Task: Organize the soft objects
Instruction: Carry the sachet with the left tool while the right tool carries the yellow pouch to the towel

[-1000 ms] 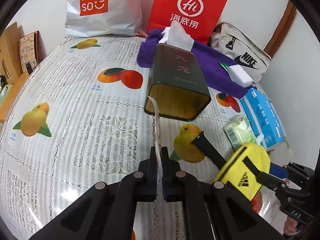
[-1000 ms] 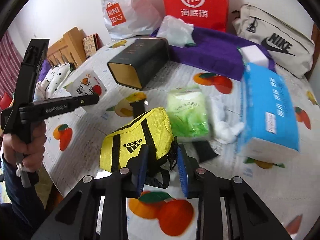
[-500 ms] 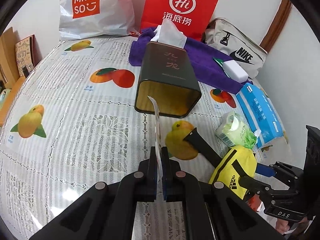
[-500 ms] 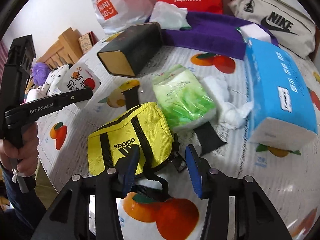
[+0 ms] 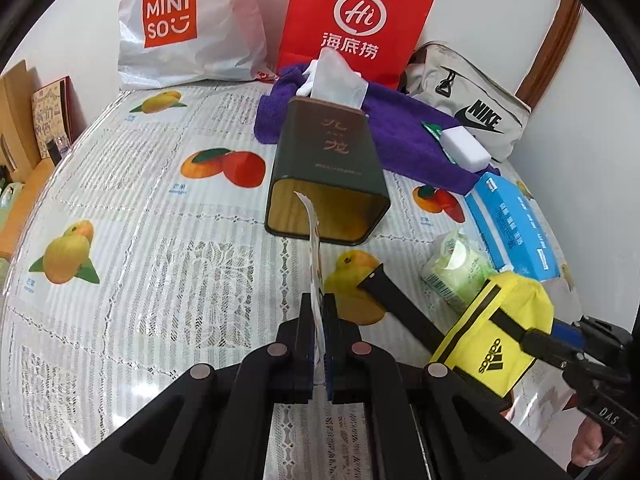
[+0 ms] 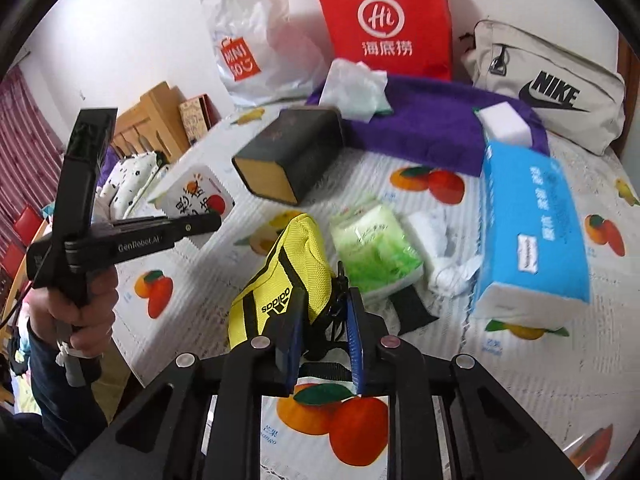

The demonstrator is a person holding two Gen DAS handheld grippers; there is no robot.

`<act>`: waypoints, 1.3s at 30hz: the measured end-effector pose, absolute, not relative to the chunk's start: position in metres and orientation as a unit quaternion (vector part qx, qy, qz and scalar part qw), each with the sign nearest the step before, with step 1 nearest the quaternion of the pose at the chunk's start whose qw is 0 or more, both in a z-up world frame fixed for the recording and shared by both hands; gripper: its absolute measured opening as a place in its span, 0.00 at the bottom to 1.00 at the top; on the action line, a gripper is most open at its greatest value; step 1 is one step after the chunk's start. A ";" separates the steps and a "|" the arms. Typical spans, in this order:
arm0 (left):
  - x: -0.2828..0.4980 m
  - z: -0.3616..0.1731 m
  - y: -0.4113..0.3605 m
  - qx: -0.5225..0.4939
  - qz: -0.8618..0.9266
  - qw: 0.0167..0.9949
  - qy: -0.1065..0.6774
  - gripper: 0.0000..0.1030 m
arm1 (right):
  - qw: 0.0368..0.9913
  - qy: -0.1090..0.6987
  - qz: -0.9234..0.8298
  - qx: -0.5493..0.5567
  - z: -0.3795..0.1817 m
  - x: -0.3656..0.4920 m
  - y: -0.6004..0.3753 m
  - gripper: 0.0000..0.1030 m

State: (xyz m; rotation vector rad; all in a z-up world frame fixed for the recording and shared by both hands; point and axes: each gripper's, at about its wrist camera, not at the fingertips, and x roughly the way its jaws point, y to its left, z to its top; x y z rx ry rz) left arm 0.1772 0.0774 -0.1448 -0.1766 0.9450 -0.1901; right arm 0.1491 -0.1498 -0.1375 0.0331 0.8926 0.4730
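My left gripper [image 5: 319, 340] has its jaws pressed together on a thin white printed sachet [image 5: 313, 248], held edge-on and standing up above the bench [image 5: 132, 264], which is covered in a lace-patterned fruit-print cloth. My right gripper [image 6: 325, 340] has its jaws pinching the black strap end of a small yellow fabric pouch with black stripes [image 6: 288, 276]; the pouch looks lifted and tilted.

What could go wrong: I hold the pouch only by its end, so I judge it could swing or slip out as I move it, and brush the green plastic pack of wipes [image 6: 376, 248] just beside it. The sachet is thin and bowed, so it could fold or slide out of my left jaws.

The right view shows the sachet's printed face with an orange picture and my hand on the left handle; the left view shows only its edge. The left view looks straight into the open mouth of the dark green rectangular tin [image 5: 328, 184] lying on its side, with the sachet's tip in front of it.
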 end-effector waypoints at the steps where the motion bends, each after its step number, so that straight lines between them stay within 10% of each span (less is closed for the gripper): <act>1: 0.177 -0.143 0.077 -0.085 -0.091 0.883 0.453 0.04 | 0.876 0.426 0.226 0.015 -0.136 0.149 -0.151 0.19; 39: 0.229 -0.064 0.057 -0.070 -0.092 0.901 0.418 0.04 | 0.910 0.379 0.159 0.049 -0.070 0.216 -0.231 0.19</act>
